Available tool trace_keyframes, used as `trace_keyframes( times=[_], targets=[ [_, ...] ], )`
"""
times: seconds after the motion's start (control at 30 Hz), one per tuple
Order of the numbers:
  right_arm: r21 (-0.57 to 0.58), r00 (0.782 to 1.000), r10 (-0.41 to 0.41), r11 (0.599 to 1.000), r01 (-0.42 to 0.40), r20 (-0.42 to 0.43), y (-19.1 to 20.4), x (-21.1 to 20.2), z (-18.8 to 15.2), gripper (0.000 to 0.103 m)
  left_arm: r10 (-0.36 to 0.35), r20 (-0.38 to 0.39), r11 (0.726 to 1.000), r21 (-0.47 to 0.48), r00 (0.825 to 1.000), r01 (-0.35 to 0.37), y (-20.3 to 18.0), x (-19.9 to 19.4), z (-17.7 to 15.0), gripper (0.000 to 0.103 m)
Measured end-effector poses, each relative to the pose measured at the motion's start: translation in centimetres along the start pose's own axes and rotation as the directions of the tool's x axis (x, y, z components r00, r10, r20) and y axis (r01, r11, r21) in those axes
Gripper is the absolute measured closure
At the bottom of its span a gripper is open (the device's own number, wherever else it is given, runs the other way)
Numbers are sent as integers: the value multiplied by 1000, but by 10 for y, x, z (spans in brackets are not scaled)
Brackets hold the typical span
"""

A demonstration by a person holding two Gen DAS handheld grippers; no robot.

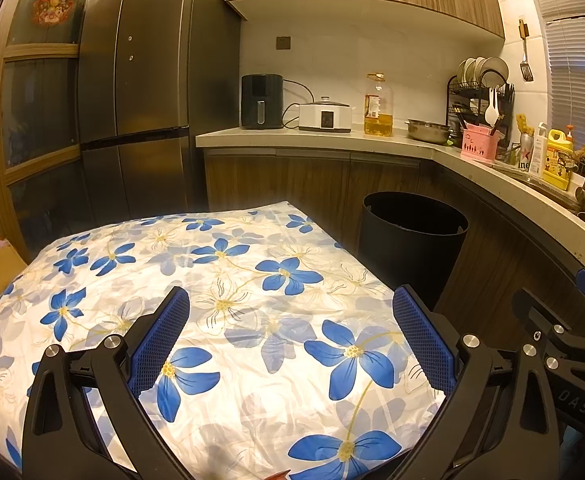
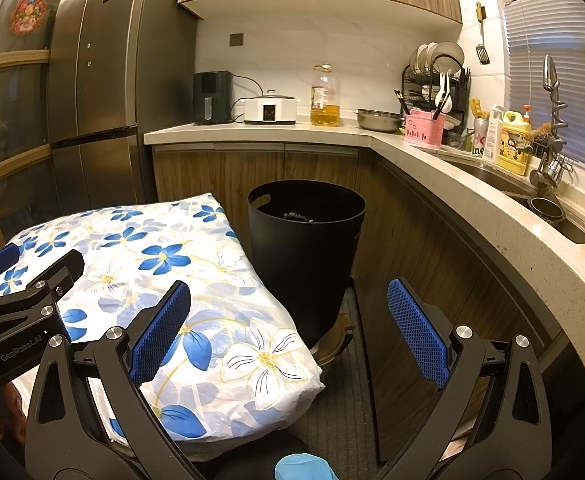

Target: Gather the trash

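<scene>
A black round trash bin (image 2: 306, 248) stands on the floor against the wooden cabinets, just past the table's far right corner; something dark lies inside it. It also shows in the left wrist view as the bin (image 1: 410, 248). My left gripper (image 1: 292, 328) hovers open over the flower-print tablecloth (image 1: 228, 300), with nothing between its blue pads. My right gripper (image 2: 288, 320) is open too, held above the table's right edge and the floor in front of the bin. No loose trash shows on the cloth. The left gripper's body (image 2: 16, 304) appears at the left of the right wrist view.
A curved stone countertop (image 2: 472, 184) runs along the right, carrying a dish rack (image 2: 436, 80), a pink caddy (image 2: 424, 130), an oil bottle (image 2: 325, 96), a cooker and an air fryer. A sink with faucet (image 2: 552, 120) lies at far right. A dark fridge (image 1: 140, 80) stands behind the table.
</scene>
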State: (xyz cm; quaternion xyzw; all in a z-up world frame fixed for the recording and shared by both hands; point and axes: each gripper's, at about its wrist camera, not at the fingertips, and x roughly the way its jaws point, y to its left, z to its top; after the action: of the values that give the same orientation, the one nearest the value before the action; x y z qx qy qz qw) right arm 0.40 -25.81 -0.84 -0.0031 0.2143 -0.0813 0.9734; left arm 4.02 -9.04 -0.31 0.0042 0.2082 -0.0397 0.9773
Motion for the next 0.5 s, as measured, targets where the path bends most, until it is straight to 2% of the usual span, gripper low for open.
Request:
trace_keyframes(
  times=[0.5],
  targets=[
    [1,1000,-1,1000,1,1,2,0,-1,5,-3,-3,1000,14,1000,3,-2,-2,3,6]
  ],
)
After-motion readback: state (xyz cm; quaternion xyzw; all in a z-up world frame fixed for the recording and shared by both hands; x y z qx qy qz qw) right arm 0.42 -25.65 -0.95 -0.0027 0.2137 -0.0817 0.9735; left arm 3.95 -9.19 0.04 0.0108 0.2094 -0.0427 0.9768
